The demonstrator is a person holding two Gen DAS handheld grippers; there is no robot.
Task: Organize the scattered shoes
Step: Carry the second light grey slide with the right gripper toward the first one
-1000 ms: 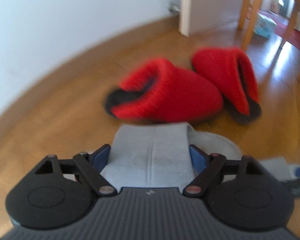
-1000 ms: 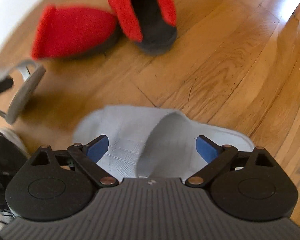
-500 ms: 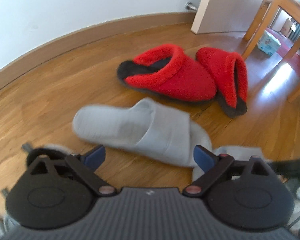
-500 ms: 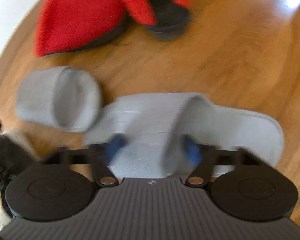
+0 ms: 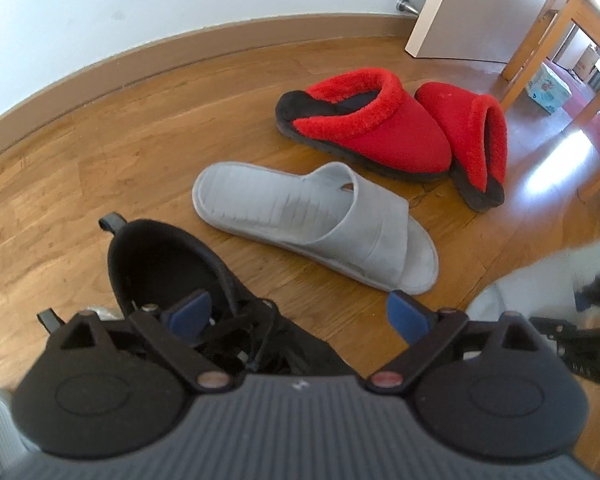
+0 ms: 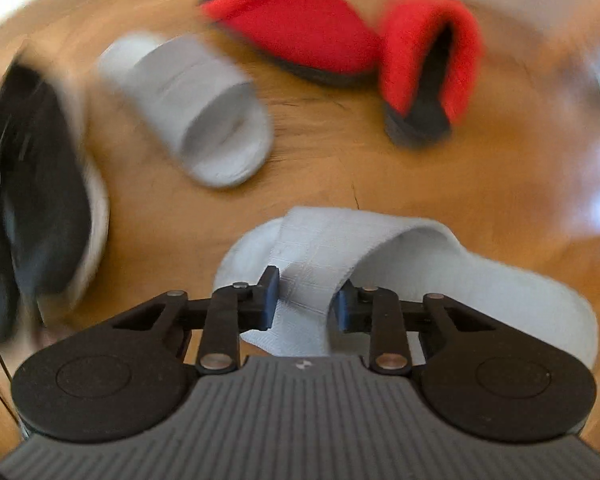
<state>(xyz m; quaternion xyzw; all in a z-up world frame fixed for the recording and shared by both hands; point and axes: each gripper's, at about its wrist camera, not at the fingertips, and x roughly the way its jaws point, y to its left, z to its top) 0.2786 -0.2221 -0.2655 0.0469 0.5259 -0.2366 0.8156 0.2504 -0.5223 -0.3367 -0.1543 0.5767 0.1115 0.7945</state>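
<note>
Right claw (image 6: 306, 304) is pinched tight on the strap of a pale grey open-toe fabric slipper (image 6: 440, 264), both blue pads pressed into the band, sole spread out to the right beneath it. The right wrist view is smeared with blur, so whether that slipper is touching the floor or off it, I cannot tell.

Left claw (image 5: 300, 312) is spread wide with nothing between its pads, hanging just above a black lace-up sneaker (image 5: 172, 264); one blue pad sits over the shoe's opening, the other over bare wooden floor (image 5: 80, 168).

Beyond the sneaker lies the matching grey slipper (image 5: 312, 216), flat on the floor, toe pointing right and toward the camera. Past it, a pair of red fleece slippers with black soles: the left red slipper (image 5: 368, 136) sits upright, and the right red slipper (image 5: 472, 144) touches it at the toe, angled so its opening faces away to the right.

Wooden skirting and white wall (image 5: 140, 4) run behind. Pale wooden furniture legs (image 5: 536, 36) stand far right.
</note>
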